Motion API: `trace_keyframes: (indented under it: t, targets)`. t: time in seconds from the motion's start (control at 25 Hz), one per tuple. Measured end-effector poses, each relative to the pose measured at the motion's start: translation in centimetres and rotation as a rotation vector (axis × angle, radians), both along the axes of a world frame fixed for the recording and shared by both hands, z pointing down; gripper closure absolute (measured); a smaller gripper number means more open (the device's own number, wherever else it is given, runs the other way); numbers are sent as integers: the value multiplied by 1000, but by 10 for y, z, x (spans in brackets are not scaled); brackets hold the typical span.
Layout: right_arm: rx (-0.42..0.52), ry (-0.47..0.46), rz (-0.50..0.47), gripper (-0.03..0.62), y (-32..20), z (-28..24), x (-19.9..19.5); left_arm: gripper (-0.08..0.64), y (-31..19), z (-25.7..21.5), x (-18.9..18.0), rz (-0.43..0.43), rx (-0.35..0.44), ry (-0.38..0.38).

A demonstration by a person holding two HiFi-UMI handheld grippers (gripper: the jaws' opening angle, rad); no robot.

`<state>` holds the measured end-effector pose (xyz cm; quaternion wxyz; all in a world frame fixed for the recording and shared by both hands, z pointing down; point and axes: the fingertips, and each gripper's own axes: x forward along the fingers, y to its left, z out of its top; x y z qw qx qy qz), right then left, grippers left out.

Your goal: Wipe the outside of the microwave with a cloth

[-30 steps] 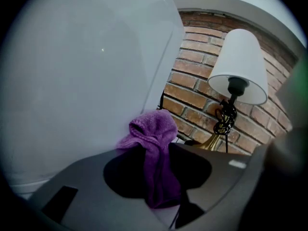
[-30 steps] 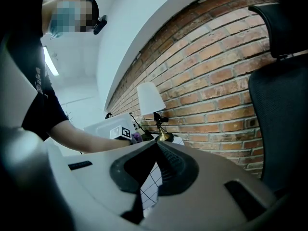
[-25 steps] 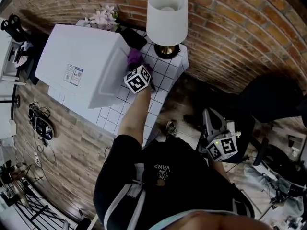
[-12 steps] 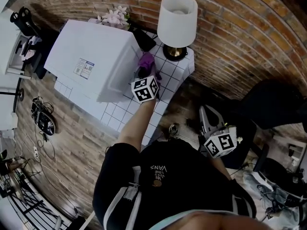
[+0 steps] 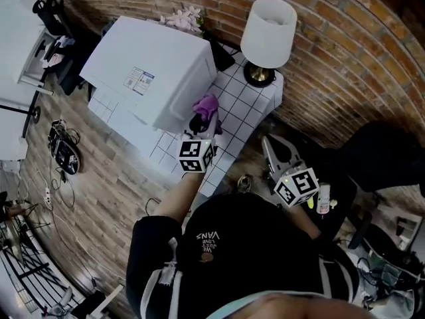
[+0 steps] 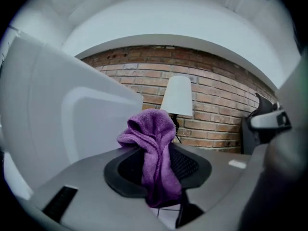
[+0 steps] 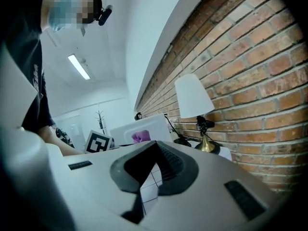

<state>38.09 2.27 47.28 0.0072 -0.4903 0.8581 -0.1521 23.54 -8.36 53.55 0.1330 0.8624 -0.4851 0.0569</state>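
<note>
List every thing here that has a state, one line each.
left gripper: shut on the purple cloth.
purple cloth: bunched, clamped between the jaws, next to the microwave.
right gripper: shut, empty.
microwave: upright on the tiled table.
lamp: upright on the same table.

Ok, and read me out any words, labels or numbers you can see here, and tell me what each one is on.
"VANS": printed upside down on the person's black shirt; the smaller lines of print next to it are too small to read.
The sticker label on top of the white microwave: too small to read.
No other words or numbers show.
</note>
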Motion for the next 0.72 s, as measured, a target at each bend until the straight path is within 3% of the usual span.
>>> trace_keyframes:
  t: [0.32, 0.72]
  targets:
    - [40, -6, -107, 594, -12, -15, -65, 417, 52, -34, -58, 4, 73, -22]
    - [73, -9, -153, 594, -26, -31, -128, 417, 88, -70, -122, 11, 146, -48]
